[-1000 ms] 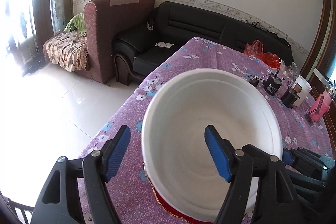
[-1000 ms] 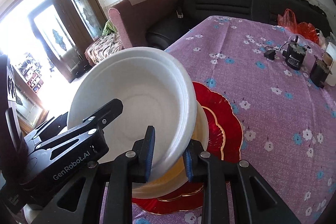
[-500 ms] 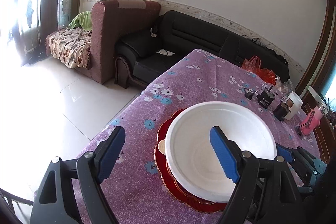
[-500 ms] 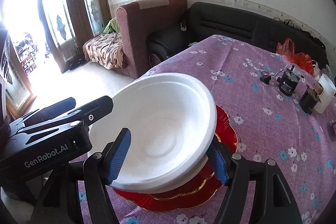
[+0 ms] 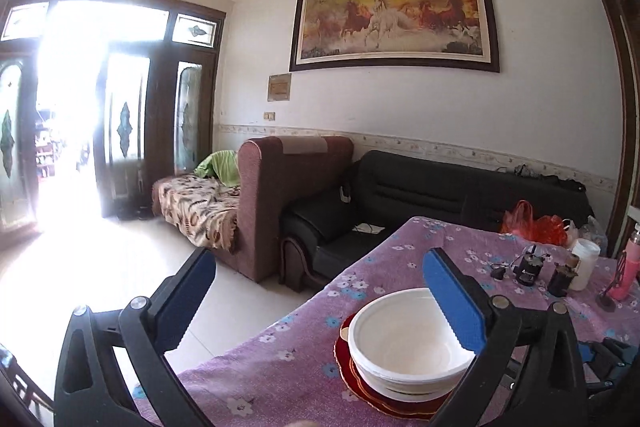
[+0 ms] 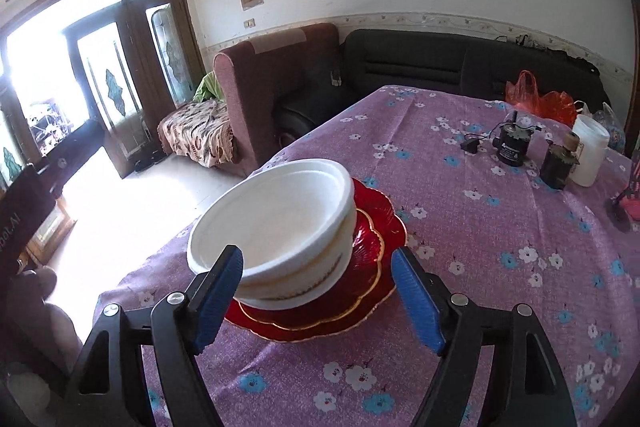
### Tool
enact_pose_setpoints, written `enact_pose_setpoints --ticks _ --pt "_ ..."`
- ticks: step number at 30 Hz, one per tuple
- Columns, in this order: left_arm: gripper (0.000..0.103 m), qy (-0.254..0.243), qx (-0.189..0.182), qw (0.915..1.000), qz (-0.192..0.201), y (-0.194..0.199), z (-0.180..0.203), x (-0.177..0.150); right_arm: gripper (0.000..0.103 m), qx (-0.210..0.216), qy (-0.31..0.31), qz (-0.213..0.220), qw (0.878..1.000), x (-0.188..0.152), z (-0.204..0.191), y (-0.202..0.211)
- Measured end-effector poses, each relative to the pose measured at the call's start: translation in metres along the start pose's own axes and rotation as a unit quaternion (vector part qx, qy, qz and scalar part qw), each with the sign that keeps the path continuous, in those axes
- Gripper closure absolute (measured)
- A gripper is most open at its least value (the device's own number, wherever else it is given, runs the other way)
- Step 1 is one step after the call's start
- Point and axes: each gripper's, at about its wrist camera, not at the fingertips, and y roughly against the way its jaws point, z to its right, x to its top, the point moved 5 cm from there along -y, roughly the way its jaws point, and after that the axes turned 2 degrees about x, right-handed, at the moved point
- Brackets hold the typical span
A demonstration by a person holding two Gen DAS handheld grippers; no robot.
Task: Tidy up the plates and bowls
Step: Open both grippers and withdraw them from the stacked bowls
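A white bowl [image 6: 276, 223] sits nested in a cream bowl with a gold band [image 6: 320, 267], on red plates with gold rims [image 6: 372, 243], on the purple flowered tablecloth [image 6: 480, 227]. The stack also shows in the left wrist view, with the white bowl [image 5: 404, 339] on the red plates [image 5: 348, 363]. My right gripper [image 6: 318, 293] is open and empty, just in front of the stack. My left gripper [image 5: 320, 301] is open and empty, raised above and back from the stack.
At the table's far right stand a black device [image 6: 512, 147], a dark jar [image 6: 558, 163], a white cup [image 6: 590, 155] and a red plastic bag [image 6: 536, 99]. A maroon armchair [image 6: 276, 79] and a black sofa [image 6: 440, 67] stand beyond the table.
My right gripper let go of the white bowl, opened wide and drew back. The bowl now rests on the stack. My left gripper rose and pulled away from the bowl.
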Motion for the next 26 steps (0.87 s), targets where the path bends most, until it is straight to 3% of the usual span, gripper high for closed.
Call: enact_pose_setpoints --ticks 3,7,15,26 --pt "0.000 -0.038 -0.028 0.9983 -0.034 0.005 0.023 -0.013 0.011 -0.012 -0.002 0.015 1.000 -0.013 0.007 0.018" --pt "0.000 -0.041 -0.070 0.9915 -0.101 0.000 0.047 -0.036 0.011 -0.025 -0.001 0.008 1.000 -0.038 0.018 0.028" --pt "0.000 -0.047 -0.081 0.9816 -0.166 0.003 0.066 -0.064 0.011 -0.040 -0.005 -0.012 0.999 -0.072 0.042 0.038" --pt "0.000 -0.079 -0.078 0.9794 -0.169 0.016 0.086 -0.066 0.011 -0.020 0.013 -0.013 1.000 -0.071 0.035 0.050"
